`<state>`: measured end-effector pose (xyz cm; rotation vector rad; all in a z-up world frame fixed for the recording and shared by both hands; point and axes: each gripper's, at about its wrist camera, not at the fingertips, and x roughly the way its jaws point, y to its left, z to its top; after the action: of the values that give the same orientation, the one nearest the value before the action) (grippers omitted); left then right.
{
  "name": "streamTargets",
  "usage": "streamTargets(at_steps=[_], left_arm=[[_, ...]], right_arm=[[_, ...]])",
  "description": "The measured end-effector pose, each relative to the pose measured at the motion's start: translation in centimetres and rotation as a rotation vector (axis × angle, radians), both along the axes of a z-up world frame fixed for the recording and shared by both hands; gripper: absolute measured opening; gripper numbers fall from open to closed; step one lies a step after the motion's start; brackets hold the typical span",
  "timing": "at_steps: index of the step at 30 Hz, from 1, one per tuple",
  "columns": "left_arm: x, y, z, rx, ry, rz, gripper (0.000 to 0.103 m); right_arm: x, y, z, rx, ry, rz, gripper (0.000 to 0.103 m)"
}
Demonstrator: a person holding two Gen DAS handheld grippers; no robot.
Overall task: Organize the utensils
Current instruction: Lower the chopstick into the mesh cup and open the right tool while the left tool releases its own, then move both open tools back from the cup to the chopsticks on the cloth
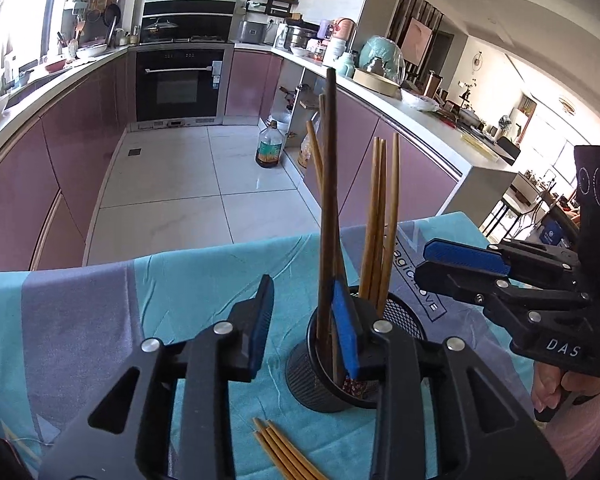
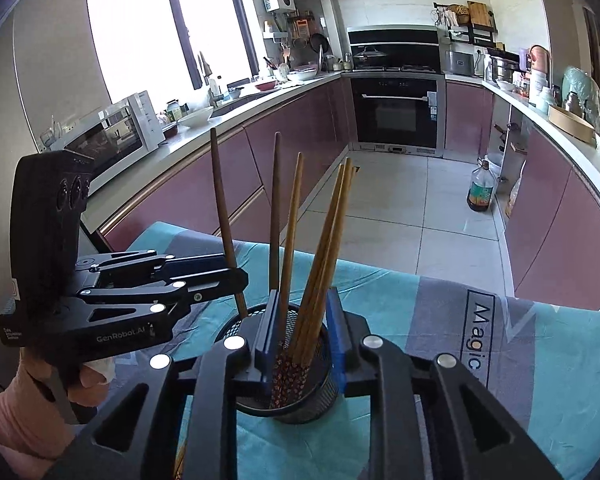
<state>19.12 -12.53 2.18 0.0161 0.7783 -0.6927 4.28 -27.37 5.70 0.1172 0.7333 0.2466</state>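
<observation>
Holder: black mesh cup (image 2: 288, 364) between the right claw (image 2: 302, 334) fingers, apart.
Left claw (image 1: 306, 330): apart beside the dark chopstick (image 1: 329, 216).
Advice: steady cup; loose bamboo chopsticks (image 1: 284, 454) wait under it.

Your mesh holder (image 1: 332, 360) stands on the tablecloth (image 1: 100, 320), chopsticks (image 1: 376, 220) upright in it. Loose chopsticks (image 1: 284, 452) lie on the cloth before it. Your left gripper (image 1: 306, 328) straddles its left rim; your right gripper (image 2: 302, 332) spans it.
</observation>
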Motion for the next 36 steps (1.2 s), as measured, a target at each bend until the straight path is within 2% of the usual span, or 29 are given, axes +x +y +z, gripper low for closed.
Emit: streamTargets(at_steps=[2, 8, 12, 16, 20, 24, 30, 36], left_arm=[[-0.4, 0.6, -0.1, -0.008, -0.016, 0.019, 0.037], [-1.9, 2.4, -0.1, -0.051, -0.05, 0.071, 0.041], [-3.6, 3.9, 0.4, -0.064, -0.096, 0.093, 0.041], [-5.6, 5.7, 0.2, -0.038, -0.129, 0.117, 0.041], [-8.0, 7.7, -1.0, 0.0, -0.13, 0.124, 0.041], [-9.9, 8.7, -3.4, 0.055, -0.09, 0.122, 0.041], [-12.4, 9.4, -7.7, 0.1, 0.009, 0.095, 0.041], [-13.5, 9.7, -10.3, 0.119, 0.084, 0.086, 0.041]], right_arm=[[-0.5, -0.4, -0.2, 0.014, -0.014, -0.007, 0.026], [-2.8, -0.5, -0.1, 0.056, -0.079, -0.004, 0.035], [-5.0, 0.4, 0.0, 0.058, -0.112, 0.036, 0.04], [-7.2, 1.7, -0.4, 0.077, -0.113, 0.106, 0.043], [-8.8, 3.7, -2.1, 0.06, -0.066, 0.181, 0.043], [-9.2, 5.8, -5.5, 0.032, 0.05, 0.22, 0.043], [-8.8, 7.3, -9.9, 0.01, 0.195, 0.197, 0.041], [-9.1, 7.6, -11.3, 0.016, 0.226, 0.168, 0.038]])
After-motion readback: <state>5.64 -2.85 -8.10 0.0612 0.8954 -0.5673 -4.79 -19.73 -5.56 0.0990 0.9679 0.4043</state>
